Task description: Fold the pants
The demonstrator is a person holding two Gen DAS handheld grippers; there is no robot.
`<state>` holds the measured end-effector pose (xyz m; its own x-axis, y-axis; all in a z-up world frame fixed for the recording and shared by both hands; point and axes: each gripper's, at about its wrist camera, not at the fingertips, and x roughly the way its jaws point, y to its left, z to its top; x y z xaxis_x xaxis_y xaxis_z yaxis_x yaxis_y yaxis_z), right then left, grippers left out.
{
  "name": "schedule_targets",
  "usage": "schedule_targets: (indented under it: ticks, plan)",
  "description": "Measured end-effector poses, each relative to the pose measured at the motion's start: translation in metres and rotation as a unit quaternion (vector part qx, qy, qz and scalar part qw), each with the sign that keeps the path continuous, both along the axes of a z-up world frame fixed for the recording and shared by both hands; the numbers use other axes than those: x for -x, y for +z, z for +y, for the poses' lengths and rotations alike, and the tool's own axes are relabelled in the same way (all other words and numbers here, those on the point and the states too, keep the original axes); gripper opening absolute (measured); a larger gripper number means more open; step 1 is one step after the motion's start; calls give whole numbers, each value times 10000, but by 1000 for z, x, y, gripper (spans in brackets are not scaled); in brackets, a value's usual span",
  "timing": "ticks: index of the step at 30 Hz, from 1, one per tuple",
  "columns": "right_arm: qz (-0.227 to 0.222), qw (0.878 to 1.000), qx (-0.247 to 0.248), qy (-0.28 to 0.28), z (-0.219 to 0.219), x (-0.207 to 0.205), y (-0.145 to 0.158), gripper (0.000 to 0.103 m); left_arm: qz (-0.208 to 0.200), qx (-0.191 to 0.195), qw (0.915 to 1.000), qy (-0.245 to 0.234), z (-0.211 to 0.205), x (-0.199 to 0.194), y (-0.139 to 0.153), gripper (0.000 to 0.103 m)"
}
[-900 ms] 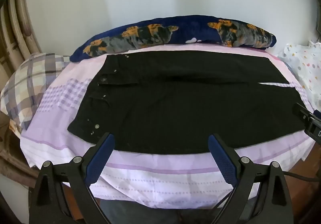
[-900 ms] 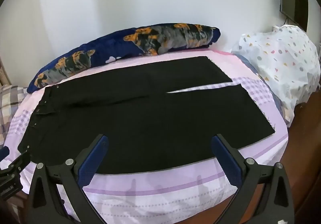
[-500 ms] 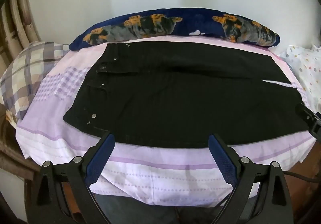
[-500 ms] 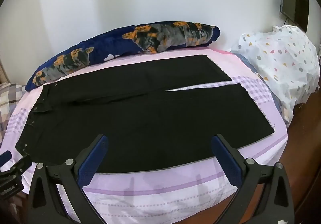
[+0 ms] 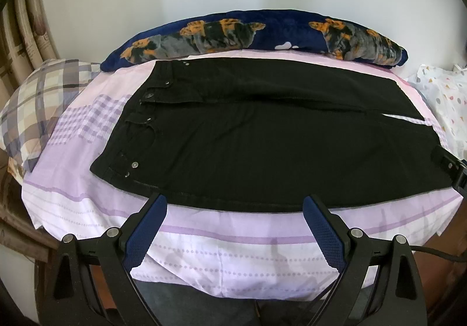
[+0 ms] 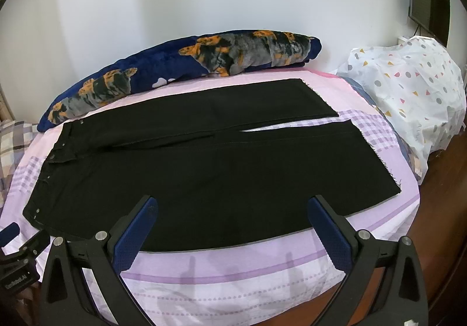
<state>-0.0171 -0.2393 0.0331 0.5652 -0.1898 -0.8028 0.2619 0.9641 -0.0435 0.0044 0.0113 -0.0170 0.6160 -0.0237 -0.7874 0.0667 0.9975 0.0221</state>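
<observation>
We see the black pants (image 5: 262, 145) spread flat across the bed (image 5: 233, 241), waistband toward the left, the two legs running right with a narrow gap of sheet between their ends. Along the far edge, just beyond the pants, lies a navy bolster (image 5: 256, 34) with orange and grey print. A plaid pillow (image 5: 38, 104) sits at the left end and a white dotted bundle (image 6: 408, 92) at the right. Our left hand-held gripper (image 5: 235, 200) and right hand-held gripper (image 6: 233, 200) both hover over the near edge, jaws spread wide with nothing between them. Nothing lies on top of the pants.
</observation>
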Motion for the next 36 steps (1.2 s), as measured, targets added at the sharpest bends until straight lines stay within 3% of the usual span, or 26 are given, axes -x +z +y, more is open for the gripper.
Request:
schedule_targets:
  ticks: [36]
  plan:
    - [-319,9993,86,201,9,4,11,102,-90,-39,10000,-14,-9,-1,3,94]
